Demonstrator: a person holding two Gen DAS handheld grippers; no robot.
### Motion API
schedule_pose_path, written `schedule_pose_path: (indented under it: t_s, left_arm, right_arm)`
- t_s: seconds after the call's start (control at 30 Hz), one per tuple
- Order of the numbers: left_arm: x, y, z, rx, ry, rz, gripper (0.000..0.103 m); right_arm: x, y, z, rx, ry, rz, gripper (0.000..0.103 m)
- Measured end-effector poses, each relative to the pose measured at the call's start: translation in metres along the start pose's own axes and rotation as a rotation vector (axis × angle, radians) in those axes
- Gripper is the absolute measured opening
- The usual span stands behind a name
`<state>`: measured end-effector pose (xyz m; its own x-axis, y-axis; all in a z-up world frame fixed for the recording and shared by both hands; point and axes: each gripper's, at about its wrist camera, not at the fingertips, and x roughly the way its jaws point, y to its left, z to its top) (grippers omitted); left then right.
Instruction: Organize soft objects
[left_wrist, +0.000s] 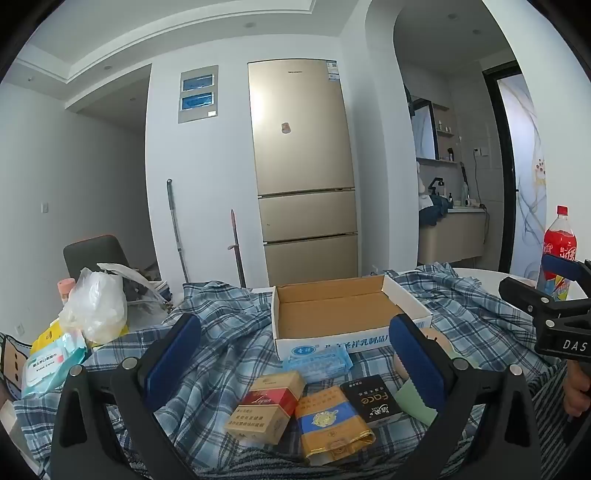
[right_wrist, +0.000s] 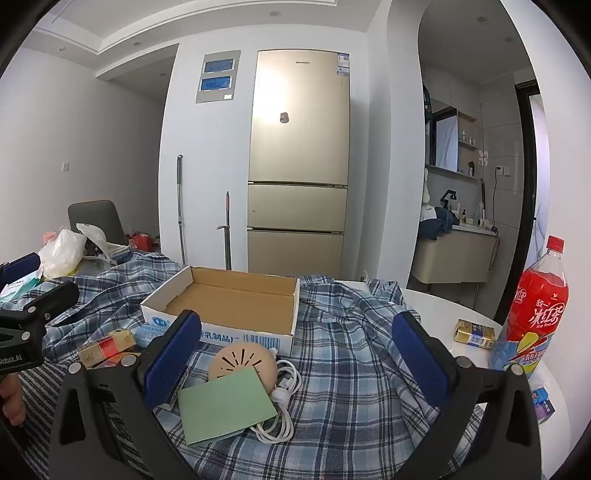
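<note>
A blue plaid shirt (left_wrist: 229, 332) is spread over the table, and an empty cardboard tray box (left_wrist: 332, 314) sits on it. My left gripper (left_wrist: 291, 343) is open above a blue tissue pack (left_wrist: 317, 363), a red-and-gold cigarette pack (left_wrist: 267, 404), a blue-and-gold pack (left_wrist: 332, 424) and a black pack (left_wrist: 373, 400). My right gripper (right_wrist: 295, 332) is open over the plaid shirt (right_wrist: 351, 369), just in front of the box (right_wrist: 229, 295). Near its left finger lie a round beige device (right_wrist: 242, 363), a green card (right_wrist: 225, 406) and a white cable (right_wrist: 284, 406). Neither gripper holds anything.
A red drink bottle (right_wrist: 535, 306) and a gold pack (right_wrist: 474, 332) stand on the white table at the right. A white plastic bag (left_wrist: 96, 306) and a wipes pack (left_wrist: 51, 363) are at the left. A chair (right_wrist: 96, 218) and a gold fridge (right_wrist: 295, 166) stand behind.
</note>
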<state>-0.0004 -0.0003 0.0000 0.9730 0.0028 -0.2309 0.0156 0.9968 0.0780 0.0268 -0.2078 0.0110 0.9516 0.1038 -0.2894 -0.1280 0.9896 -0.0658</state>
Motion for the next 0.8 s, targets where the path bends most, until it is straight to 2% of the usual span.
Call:
schedule_pose_path:
  t_s: [0.8]
  left_arm:
    - [0.0003, 0.0000, 0.0001, -0.003, 0.011, -0.001, 0.103]
  right_arm:
    - [0.0014, -0.0012, 0.0003, 0.003, -0.005, -0.005, 0.103]
